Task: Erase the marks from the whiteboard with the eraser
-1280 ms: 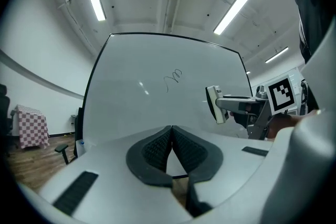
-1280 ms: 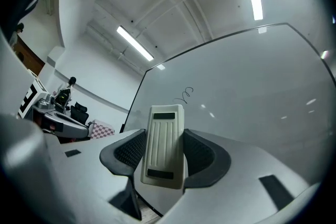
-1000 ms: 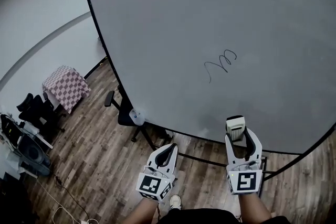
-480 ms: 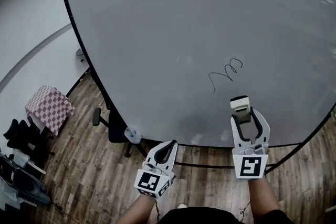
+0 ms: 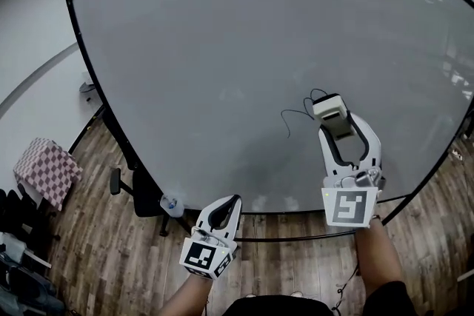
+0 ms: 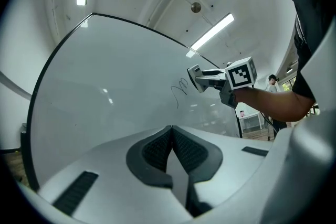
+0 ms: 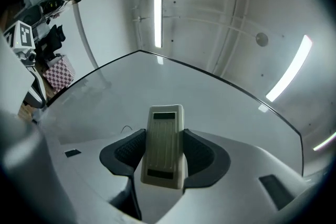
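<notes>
clamping the eraser [image 7: 164,150] by its two long sides, the right gripper [image 5: 338,124] is holding it up at the whiteboard [image 5: 207,48], the pale block's far end sticking out past the pads. the coming wipe is turning on one relation: the scribble [image 5: 293,117] is lying to the left of the eraser, just beside it, with its thin tail trailing down and left and one small loop showing right at the eraser's far left corner. the right end of the line seems to be passing under the block, though no view is showing how much of it is covered. the eraser's long axis is running along the gripper's own line, up the board and leaning a little to the left, so its long side is facing the scribble and a sweep to the left would be taking the line broadside. whether the felt is already pressing on the surface or riding just off it is not showing clearly. the right gripper is plainly the nearer one. the left gripper [image 5: 225,208] is hanging low and near, below the board's bottom edge and over the wooden floor [image 5: 89,263], well apart from the scribble, its jaws closed together on nothing. counting what is in play: one whiteboard, one eraser, one scribble of dark line and no other marks showing on the grey surface, and two grippers, only one of them carrying anything.
</notes>
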`<state>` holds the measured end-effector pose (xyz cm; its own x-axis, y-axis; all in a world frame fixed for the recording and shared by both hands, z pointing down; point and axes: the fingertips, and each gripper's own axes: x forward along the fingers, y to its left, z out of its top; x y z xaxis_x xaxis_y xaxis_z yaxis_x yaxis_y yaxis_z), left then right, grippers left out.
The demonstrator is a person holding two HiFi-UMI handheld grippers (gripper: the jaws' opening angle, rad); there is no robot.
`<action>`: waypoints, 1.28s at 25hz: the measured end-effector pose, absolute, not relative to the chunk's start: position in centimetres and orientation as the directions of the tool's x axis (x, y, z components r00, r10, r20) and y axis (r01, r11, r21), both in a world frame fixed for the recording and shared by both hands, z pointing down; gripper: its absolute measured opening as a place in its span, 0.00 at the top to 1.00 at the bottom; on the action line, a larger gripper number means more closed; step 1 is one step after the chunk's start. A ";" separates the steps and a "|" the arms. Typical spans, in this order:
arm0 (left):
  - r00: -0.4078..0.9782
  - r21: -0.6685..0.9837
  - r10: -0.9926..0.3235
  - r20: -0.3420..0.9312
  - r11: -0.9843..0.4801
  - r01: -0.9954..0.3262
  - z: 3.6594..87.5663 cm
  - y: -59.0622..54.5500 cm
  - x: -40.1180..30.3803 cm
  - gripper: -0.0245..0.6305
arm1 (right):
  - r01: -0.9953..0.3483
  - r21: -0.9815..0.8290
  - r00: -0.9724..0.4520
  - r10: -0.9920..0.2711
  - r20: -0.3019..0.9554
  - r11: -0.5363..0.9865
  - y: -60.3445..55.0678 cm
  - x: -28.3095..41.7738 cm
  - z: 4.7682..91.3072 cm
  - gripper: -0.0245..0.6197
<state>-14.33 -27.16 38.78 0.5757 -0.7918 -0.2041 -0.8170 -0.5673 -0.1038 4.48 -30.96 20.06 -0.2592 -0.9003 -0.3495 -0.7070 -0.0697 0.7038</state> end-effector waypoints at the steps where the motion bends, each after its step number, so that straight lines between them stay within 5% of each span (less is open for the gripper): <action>1: 0.578 -0.101 -0.790 -0.205 -0.570 -0.815 38.8 -27.1 -14.1 0.93 | -0.696 0.714 -0.263 -0.897 -0.354 -0.077 -31.1 4.4 19.4 0.58; 32: 0.584 -0.051 -0.787 -0.198 -0.587 -0.808 38.9 -29.4 -7.9 0.93 | -0.496 0.857 -0.231 -0.930 -0.286 -0.140 -35.7 4.5 15.3 0.59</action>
<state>-7.88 -29.45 38.86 0.5838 -0.7873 -0.1984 -0.8083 -0.5865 -0.0512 4.55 -35.68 15.31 -0.2307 -0.9302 -0.2855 -0.4961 -0.1400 0.8569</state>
